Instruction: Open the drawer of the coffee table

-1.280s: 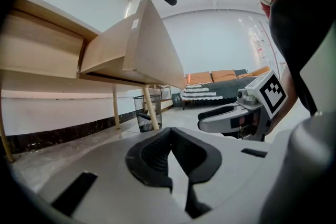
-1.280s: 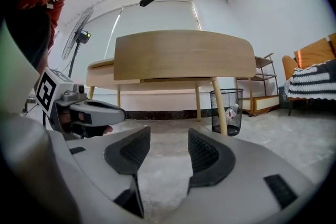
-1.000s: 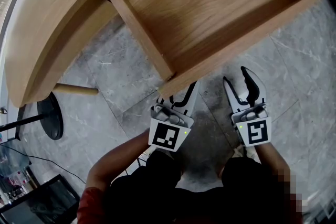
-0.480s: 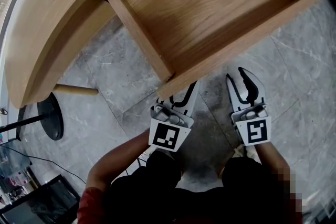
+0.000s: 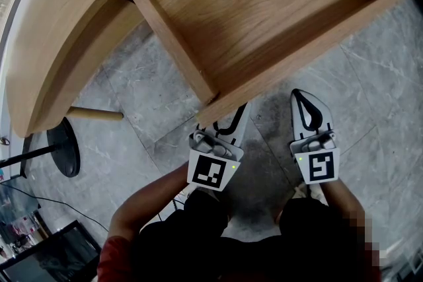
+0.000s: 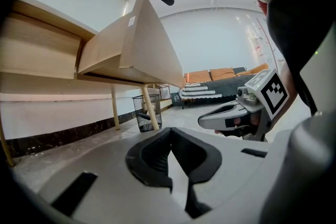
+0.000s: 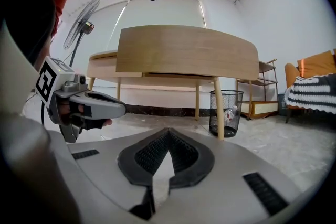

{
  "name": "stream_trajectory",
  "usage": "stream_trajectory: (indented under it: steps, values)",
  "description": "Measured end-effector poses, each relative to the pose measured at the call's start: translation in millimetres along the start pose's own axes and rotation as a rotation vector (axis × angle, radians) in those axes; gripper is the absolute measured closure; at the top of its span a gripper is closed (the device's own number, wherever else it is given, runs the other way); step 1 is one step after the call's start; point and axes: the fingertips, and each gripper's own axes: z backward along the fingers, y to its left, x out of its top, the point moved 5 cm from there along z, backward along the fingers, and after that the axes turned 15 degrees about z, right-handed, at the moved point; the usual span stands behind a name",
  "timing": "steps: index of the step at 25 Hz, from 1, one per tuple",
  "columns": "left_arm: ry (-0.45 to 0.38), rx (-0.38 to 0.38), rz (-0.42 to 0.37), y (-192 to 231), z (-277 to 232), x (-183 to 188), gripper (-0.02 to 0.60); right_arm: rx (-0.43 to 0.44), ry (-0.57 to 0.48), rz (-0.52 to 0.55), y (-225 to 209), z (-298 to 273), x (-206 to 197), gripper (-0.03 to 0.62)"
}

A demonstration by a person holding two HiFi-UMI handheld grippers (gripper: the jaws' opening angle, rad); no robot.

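One drawer stands pulled well out of the coffee table, over the grey floor. Two grippers at its front board: left gripper jaws clenched, empty; right gripper jaws clenched, empty. Two square markers, one per gripper. One mesh wastebasket, one fan.

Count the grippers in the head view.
2. The left gripper sits at the front edge of the open drawer; the right gripper, shut, is beside it over the floor.

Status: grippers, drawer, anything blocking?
Left gripper shut, empty. Right gripper shut, empty. Drawer pulled open, nothing visible inside. Nothing in the way.
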Motion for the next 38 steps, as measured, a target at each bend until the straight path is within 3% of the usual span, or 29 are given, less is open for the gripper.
stream_trajectory:
  steps: [11, 14, 17, 21, 24, 29, 38]
  values:
    - [0.026, 0.013, 0.026, 2, -3, -5, 0.574, -0.008, 0.041, -0.009, -1, 0, -5, 0.597]
    - [0.060, 0.001, 0.021, -3, -1, -10, 0.574, -0.002, 0.060, 0.037, -1, 3, -2, 0.597]
    - [0.051, -0.044, -0.025, -20, 7, -14, 0.574, 0.022, 0.134, 0.046, -3, 16, 6, 0.596]
    - [0.102, -0.077, 0.015, -37, 34, 5, 0.574, 0.065, 0.227, 0.026, -8, 40, 38, 0.596]
    - [0.163, -0.045, 0.072, -41, 58, 44, 0.574, 0.102, 0.291, 0.007, -14, 61, 76, 0.597]
    - [0.239, 0.034, 0.119, -39, 97, 130, 0.574, 0.130, 0.308, -0.005, -23, 76, 168, 0.597]
    - [0.180, 0.358, 0.232, -12, 184, 339, 0.574, 0.128, 0.295, -0.030, -59, 76, 385, 0.597]
